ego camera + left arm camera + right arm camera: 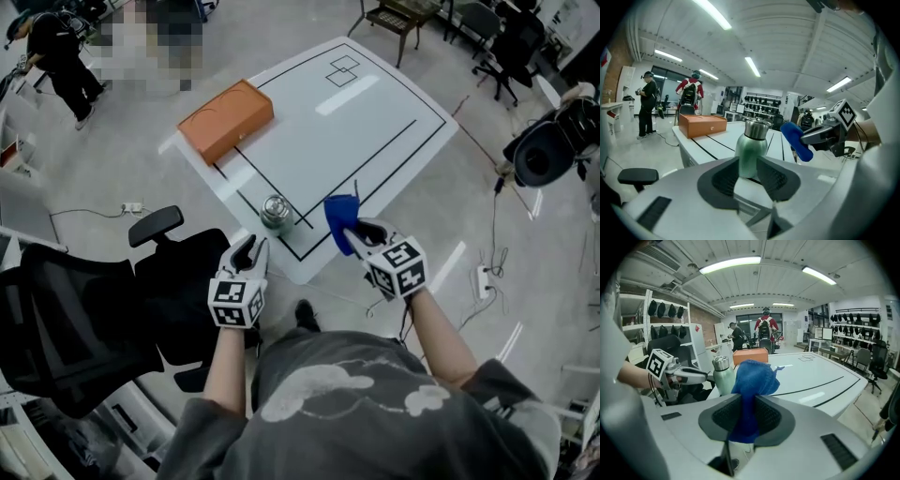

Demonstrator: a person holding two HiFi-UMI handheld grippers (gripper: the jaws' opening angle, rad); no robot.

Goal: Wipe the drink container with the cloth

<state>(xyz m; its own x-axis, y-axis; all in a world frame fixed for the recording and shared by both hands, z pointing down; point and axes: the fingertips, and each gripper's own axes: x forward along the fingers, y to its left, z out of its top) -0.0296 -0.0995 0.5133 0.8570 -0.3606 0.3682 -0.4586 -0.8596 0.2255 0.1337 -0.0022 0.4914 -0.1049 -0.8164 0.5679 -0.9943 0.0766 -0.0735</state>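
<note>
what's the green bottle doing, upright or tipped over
Upright: the green bottle stands on its base on the white table, steel cap at the top.

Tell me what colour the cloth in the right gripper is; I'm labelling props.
Blue. The cloth shows best in the right gripper view.

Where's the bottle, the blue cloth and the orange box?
bottle (pixel 751 152), left gripper view, green body.
cloth (pixel 753 377), right gripper view, bunched top.
box (pixel 225 120), head view, lid.
</note>
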